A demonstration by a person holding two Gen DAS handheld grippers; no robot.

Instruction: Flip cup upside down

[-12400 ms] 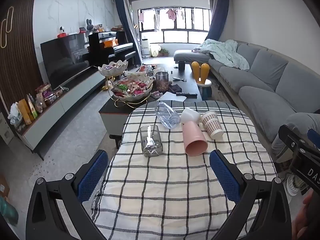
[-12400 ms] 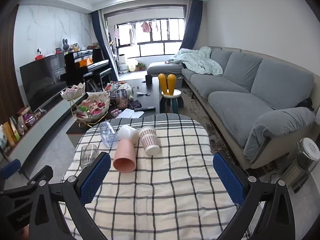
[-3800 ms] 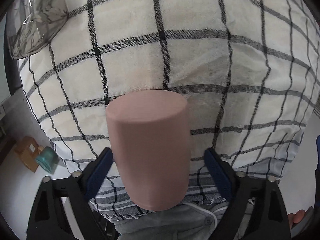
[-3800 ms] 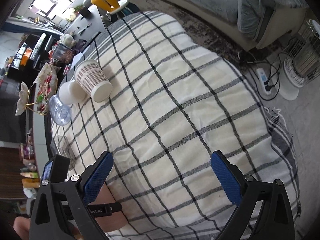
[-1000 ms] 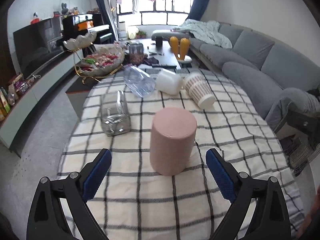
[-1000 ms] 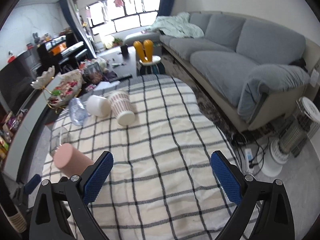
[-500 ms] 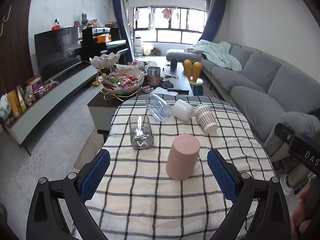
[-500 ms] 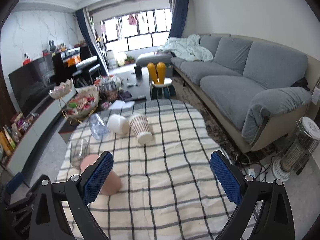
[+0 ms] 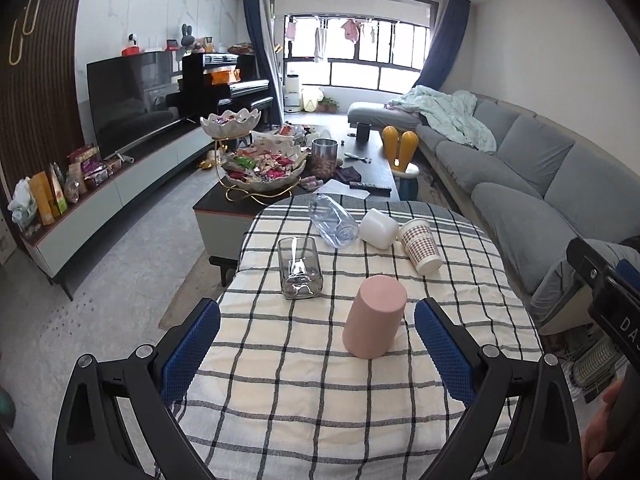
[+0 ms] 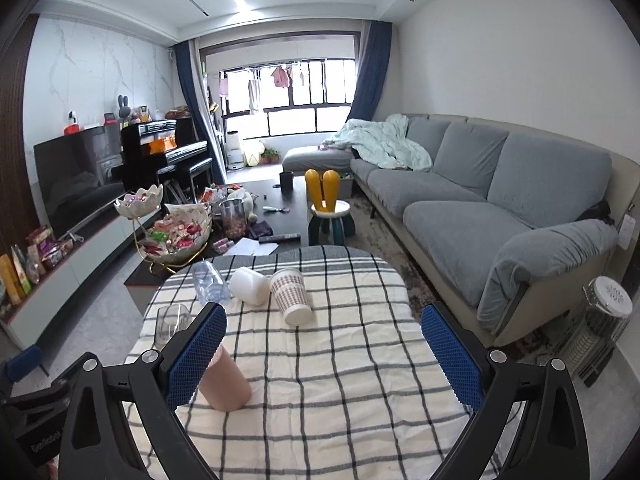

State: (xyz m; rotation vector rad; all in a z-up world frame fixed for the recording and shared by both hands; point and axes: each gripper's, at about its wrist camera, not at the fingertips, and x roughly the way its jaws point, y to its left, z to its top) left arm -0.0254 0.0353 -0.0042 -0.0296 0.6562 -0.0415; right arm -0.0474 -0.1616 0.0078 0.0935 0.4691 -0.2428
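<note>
Checked black-and-white tablecloth [image 9: 320, 400] carries the matte pink cylindrical cup [image 9: 374, 322] mouth-down, axis near vertical — ahead and slightly right of the left gripper [image 9: 318, 350], which is nearer. Right gripper [image 10: 322, 354] too is spread wide, empty.

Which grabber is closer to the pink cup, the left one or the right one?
Left. The left gripper is open, with the pink cup just ahead between its fingers. The right gripper is open too, but the cup sits off beside its left finger.
</note>
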